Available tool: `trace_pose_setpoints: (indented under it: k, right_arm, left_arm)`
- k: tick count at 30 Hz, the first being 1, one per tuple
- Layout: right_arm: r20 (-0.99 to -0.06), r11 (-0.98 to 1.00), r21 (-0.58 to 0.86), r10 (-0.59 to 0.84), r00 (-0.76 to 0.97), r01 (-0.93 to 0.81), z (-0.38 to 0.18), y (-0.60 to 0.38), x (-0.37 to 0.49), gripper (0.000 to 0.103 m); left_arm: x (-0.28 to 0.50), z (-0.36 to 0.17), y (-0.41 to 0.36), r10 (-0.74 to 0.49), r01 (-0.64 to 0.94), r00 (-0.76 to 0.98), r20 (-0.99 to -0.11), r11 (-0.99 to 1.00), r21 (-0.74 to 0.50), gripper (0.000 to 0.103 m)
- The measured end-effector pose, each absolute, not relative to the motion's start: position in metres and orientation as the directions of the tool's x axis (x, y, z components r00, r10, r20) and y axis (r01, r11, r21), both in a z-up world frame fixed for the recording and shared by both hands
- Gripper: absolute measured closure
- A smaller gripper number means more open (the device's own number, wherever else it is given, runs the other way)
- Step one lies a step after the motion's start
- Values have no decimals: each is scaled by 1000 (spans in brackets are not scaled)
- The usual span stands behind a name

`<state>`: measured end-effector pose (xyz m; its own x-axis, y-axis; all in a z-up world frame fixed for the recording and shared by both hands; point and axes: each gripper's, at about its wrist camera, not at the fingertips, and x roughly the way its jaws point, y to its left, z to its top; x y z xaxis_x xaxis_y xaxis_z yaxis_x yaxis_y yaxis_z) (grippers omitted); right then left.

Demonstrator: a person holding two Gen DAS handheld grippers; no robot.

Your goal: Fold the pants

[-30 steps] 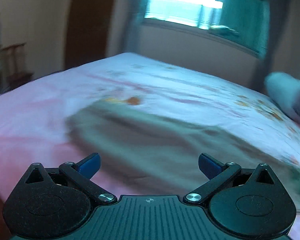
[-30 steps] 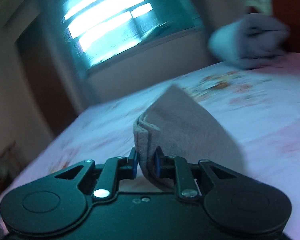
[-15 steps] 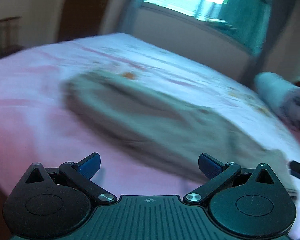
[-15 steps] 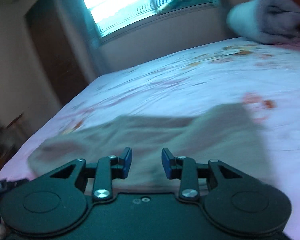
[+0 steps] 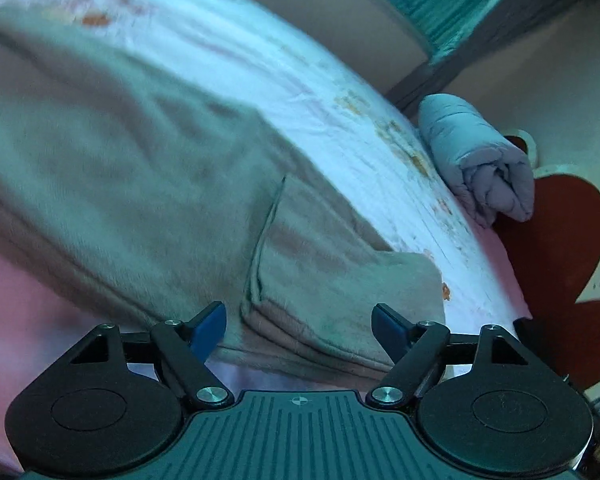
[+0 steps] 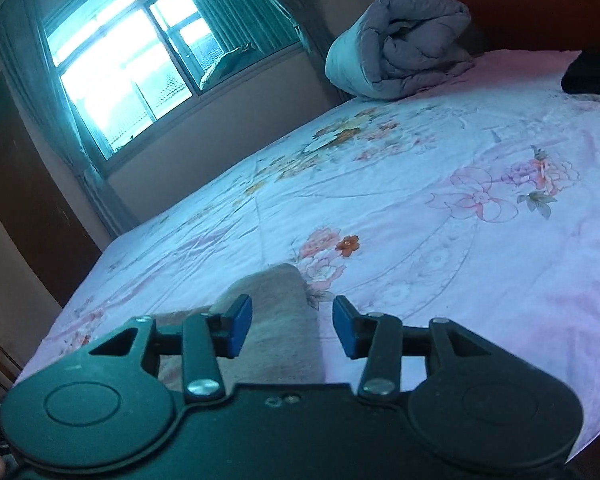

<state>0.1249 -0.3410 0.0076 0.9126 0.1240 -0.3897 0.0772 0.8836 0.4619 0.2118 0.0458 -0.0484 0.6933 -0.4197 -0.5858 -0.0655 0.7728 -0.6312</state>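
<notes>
The beige pants [image 5: 148,168] are lying folded lengthwise on the bed [image 5: 340,92]. The left claw [image 5: 299,330] is narrowing around the near folded end, not yet pinching. The right claw [image 6: 293,326] is spreading apart, cloth lying loose between; regripping likely comes next.
</notes>
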Motion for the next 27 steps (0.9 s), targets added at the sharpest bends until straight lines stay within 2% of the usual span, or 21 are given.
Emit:
trace_pose_setpoints:
  k: [4,6,7,8,9,11,15,16,19,23,27]
  right_arm:
    - [-386,868,491,142,911,73,5,-347,125,64]
    - [-384,862,502,148,911,71,4,-349,126,62]
    - [-383,856,512,152,911,73,3,-351,126,61]
    - [-383,849,522,154,911,76,2,-353,125,60]
    - [-383,843,532,155,911,80,1,-354,125,60]
    - [-386,833,547,160,908,86,0,-357,125,58]
    - [-384,838,541,167,908,75,0,-355,123,55]
    - [-386,842,536,170,907,71,1,-354,123,55]
    - [-402,857,514,200,894,40,1,-345,129,55]
    - [-398,850,527,241,885,5,7,-336,135,54]
    - [-286,701,704,427,858,-114,5,-330,139,52]
  left_arm:
    - [209,-72,49,-461,-157,695,-551,651,-743,26]
    - [214,-81,49,-483,-186,695,-532,594,-783,31]
    - [219,-86,47,-495,-195,688,-531,579,-792,48]
    - [223,-91,44,-507,-211,673,-539,567,-796,75]
    - [226,-93,42,-516,-217,661,-546,565,-796,85]
    - [223,-85,38,-493,-160,697,-520,601,-783,84]
    - [205,-48,38,-396,-39,819,-415,684,-729,84]
    - [203,-46,37,-371,-37,827,-422,714,-699,84]
    - [221,-80,32,-395,-110,697,-599,766,-634,84]
    - [214,-94,31,-421,-81,706,-570,751,-655,84]
    - [215,-93,29,-427,-70,696,-577,759,-647,82]
